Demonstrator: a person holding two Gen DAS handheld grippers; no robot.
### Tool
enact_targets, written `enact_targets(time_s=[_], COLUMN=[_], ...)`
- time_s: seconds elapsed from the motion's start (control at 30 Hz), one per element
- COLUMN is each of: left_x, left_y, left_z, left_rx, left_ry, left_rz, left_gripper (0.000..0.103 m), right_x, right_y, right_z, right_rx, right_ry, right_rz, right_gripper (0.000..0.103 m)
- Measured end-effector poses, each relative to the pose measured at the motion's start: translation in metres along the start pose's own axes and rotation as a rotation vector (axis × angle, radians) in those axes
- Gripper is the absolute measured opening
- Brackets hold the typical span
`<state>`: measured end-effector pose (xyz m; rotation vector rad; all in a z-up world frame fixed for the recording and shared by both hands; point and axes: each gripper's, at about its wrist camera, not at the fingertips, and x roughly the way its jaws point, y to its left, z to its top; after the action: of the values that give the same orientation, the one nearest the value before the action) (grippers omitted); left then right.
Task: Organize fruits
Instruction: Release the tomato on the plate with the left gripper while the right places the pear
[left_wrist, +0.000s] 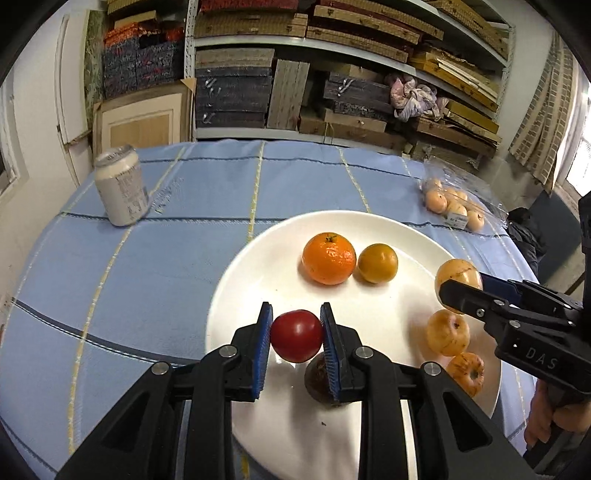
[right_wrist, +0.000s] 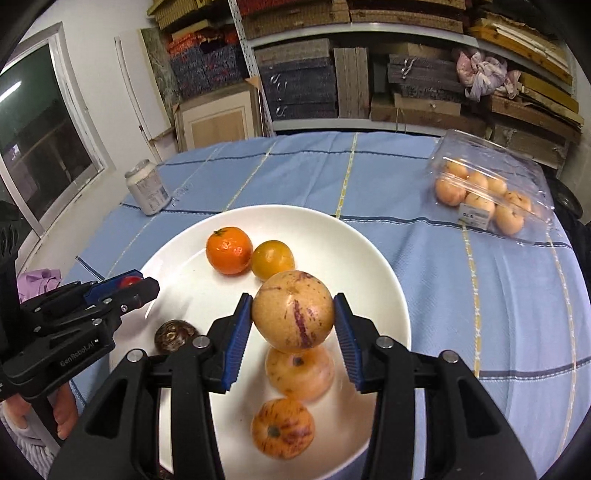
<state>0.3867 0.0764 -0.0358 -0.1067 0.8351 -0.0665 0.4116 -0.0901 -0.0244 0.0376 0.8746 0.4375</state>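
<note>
Plate, white, round and glossy, runs out of the bottom of both views behind the gripper bodies; a dark, mottled round fruit on it is half hidden by the left gripper's right finger in the left wrist view, and what kind it is cannot be told. The left gripper has its ribbed blue pads closed against a smooth red tomato, held over the plate's near left part. The right gripper clamps a pale tan fruit streaked with purple, held above the plate's right side, directly over a second speckled yellow fruit; a third lies nearer, slightly blurred. A dimpled orange mandarin touches a smaller amber fruit toward the plate's far side. The plate sits on a blue woven tablecloth with yellow and dark stripes; a pale can stands far left; a clear plastic clamshell of similar pale fruits lies far right, its price label too small to read.
</note>
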Motion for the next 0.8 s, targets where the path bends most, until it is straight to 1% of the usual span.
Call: enact_targets(time_s=[0.1,0.17,0.2,0.27,0.33,0.4,0.53,0.57,0.6,0.67,0.73,0.8], left_x=[0.004,0.002,-0.002,-0.009,-0.017,-0.030,-0.068,-0.079,-0.093,-0.116,-0.138,-0.158], left_y=[0.003,0.004,0.005,0.005,0.004,0.004,0.005,0.004,0.003,0.000,0.000,0.001], left_z=[-0.002,-0.002,-0.002,-0.003,-0.003,-0.005,-0.020,-0.025,-0.034,-0.053,-0.076,-0.100], left_rx=[-0.009,-0.014,-0.023,-0.028,-0.028,-0.039,-0.046,-0.039,-0.028,-0.007,0.010,0.006], left_ry=[0.011,0.010,0.003,-0.012,-0.020,-0.033,-0.077,-0.092,-0.113,-0.142,-0.160,-0.168], left_rz=[-0.001,0.004,0.003,0.009,0.011,0.019,0.023,0.031,0.042,0.067,0.085,0.083], left_gripper=[0.028,0.040,0.050,0.054,0.063,0.066,0.066,0.066,0.066,0.066,0.066,0.066], right_x=[0.000,-0.006,-0.011,-0.023,-0.036,-0.056,-0.108,-0.122,-0.135,-0.158,-0.173,-0.185], right_y=[-0.001,-0.002,0.000,0.003,0.005,0.010,0.020,0.022,0.024,0.026,0.026,0.024], right_z=[0.000,0.000,0.000,-0.002,-0.006,-0.014,-0.039,-0.048,-0.057,-0.076,-0.096,-0.123], right_rx=[0.008,0.016,0.014,0.010,0.012,0.006,-0.019,-0.025,-0.026,-0.022,-0.009,0.011], right_ry=[-0.006,-0.021,-0.027,-0.045,-0.059,-0.086,-0.165,-0.183,-0.198,-0.225,-0.244,-0.253], right_rz=[0.010,0.018,0.020,0.024,0.036,0.043,0.042,0.041,0.045,0.058,0.062,0.069], right_gripper=[0.045,0.045,0.045,0.045,0.045,0.045,0.045,0.047,0.048,0.056,0.058,0.058])
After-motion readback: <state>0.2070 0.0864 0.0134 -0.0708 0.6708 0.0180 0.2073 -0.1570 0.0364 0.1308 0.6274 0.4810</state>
